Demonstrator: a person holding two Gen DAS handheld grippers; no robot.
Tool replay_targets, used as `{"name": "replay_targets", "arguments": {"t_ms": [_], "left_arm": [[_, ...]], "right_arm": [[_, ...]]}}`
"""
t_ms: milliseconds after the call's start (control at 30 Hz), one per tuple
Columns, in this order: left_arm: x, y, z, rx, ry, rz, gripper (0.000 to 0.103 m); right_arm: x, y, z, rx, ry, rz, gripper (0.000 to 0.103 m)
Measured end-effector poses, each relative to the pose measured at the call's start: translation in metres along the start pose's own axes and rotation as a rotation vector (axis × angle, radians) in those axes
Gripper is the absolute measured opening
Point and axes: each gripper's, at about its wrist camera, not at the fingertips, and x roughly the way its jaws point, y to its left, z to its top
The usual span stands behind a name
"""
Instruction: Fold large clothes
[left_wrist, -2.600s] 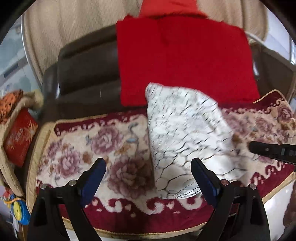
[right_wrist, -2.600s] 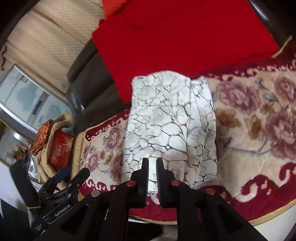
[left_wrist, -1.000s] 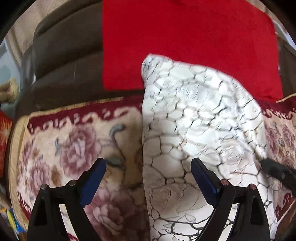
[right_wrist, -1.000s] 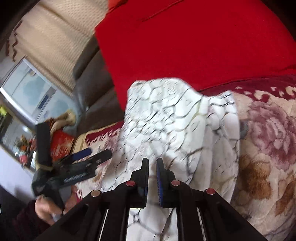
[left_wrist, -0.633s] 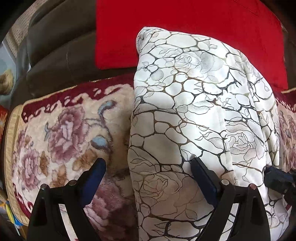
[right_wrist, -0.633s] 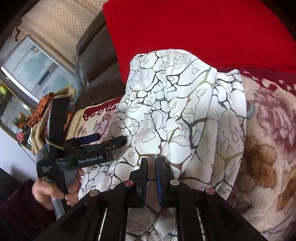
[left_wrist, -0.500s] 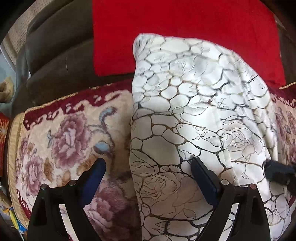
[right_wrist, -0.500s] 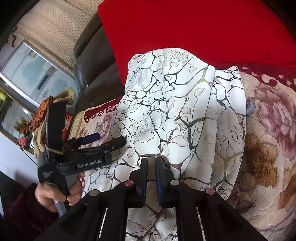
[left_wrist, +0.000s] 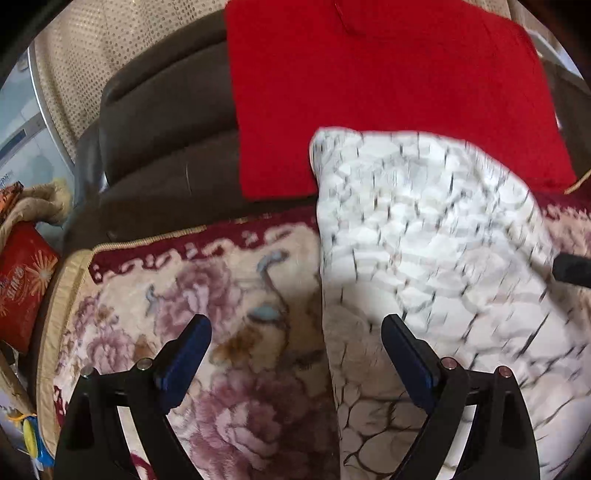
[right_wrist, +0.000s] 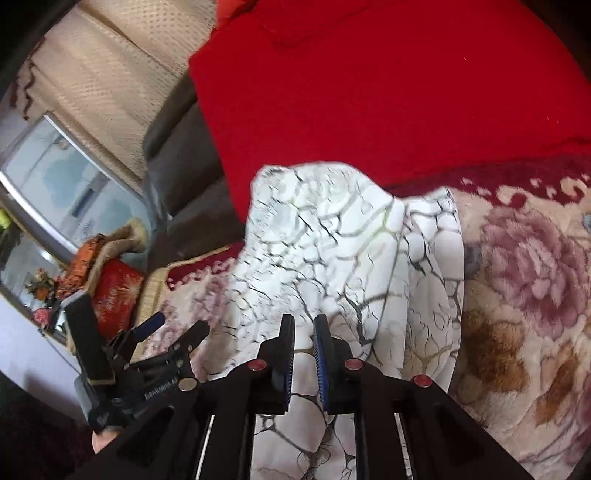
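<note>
A white garment with a black crackle print (left_wrist: 424, 258) lies folded in a long strip on the flowered sofa cover (left_wrist: 166, 295), its far end against a red blanket (left_wrist: 369, 92). It also shows in the right wrist view (right_wrist: 332, 258). My left gripper (left_wrist: 295, 343) is open and empty, above the garment's left edge. My right gripper (right_wrist: 303, 332) has its jaws nearly closed over the garment's near part; I cannot see cloth between them. The left gripper also shows in the right wrist view (right_wrist: 166, 332).
A dark leather sofa back (left_wrist: 159, 129) stands behind the cover. A red box (left_wrist: 22, 280) and a pile of cloth (right_wrist: 99, 247) sit at the sofa's left end. A beige curtain (right_wrist: 103, 85) hangs behind.
Both grippers have pulled back and up from the garment, which now looks smaller and farther away. The left gripper stays open and the right stays nearly closed.
</note>
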Motion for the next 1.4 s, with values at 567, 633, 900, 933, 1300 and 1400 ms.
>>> {"name": "replay_targets", "arguments": {"t_ms": [567, 633, 900, 933, 1300, 1400], "left_arm": [[-0.019, 0.025, -0.021, 0.026, -0.103, 0.065, 0.093], [-0.022, 0.029, -0.022, 0.021, -0.114, 0.07, 0.093], [-0.03, 0.028, -0.029, 0.036, -0.14, 0.085, 0.093], [-0.031, 0.027, -0.03, 0.04, -0.142, 0.086, 0.093], [-0.036, 0.029, -0.034, 0.03, -0.154, 0.083, 0.093], [-0.036, 0.025, -0.034, 0.042, -0.156, 0.082, 0.093]], "right_arm": [[0.001, 0.046, -0.022, -0.095, 0.002, -0.073, 0.016], [-0.004, 0.056, -0.031, -0.116, 0.008, -0.069, 0.016], [0.017, 0.054, -0.072, -0.13, 0.094, -0.174, 0.017], [0.021, 0.05, -0.074, -0.124, 0.105, -0.18, 0.017], [-0.026, 0.062, -0.077, -0.166, -0.022, -0.133, 0.019], [0.002, 0.051, -0.08, -0.158, 0.064, -0.217, 0.024]]}}
